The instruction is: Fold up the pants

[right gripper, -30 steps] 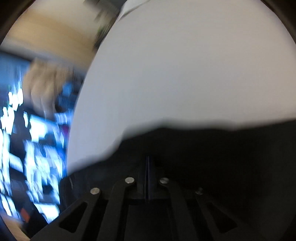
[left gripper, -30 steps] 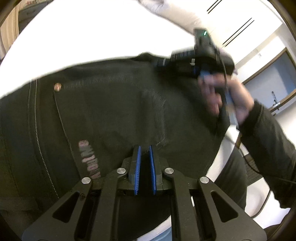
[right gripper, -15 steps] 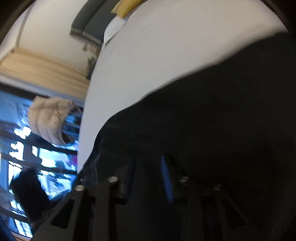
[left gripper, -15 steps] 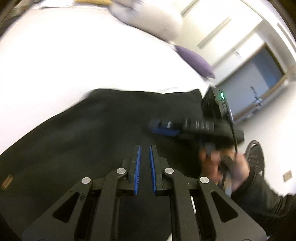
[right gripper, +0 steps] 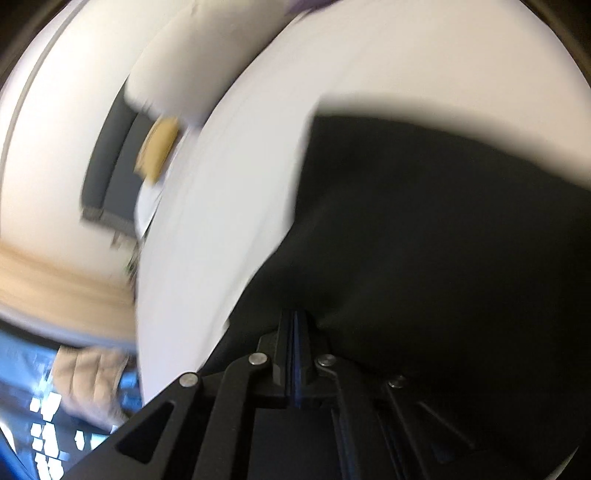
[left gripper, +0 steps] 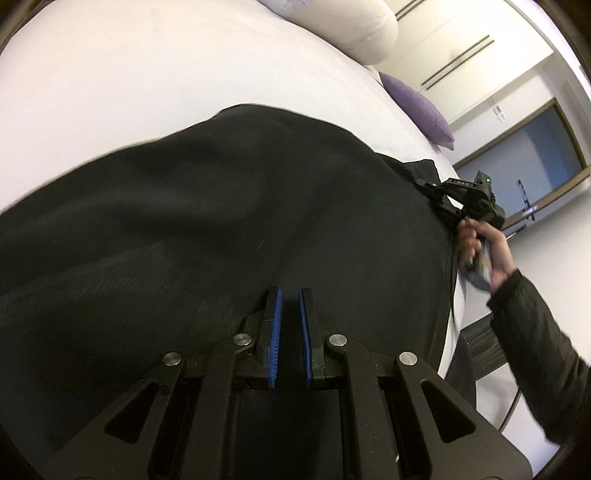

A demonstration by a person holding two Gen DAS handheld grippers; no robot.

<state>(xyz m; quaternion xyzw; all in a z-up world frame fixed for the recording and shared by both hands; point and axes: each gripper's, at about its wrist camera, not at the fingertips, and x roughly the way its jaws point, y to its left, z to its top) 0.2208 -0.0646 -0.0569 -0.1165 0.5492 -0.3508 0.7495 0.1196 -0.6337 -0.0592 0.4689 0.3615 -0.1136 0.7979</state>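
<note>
Up close, our left gripper shows its blue-padded fingers nearly pressed together, a thin gap between them, poised over the black pants; whether cloth is caught in them we cannot tell. Our right gripper has its fingers pressed tight together, with dark fabric bunched at their tips. Beyond both, the pants lie spread across the white bed, with a white pillow and a purple cushion near its far edge.
</note>
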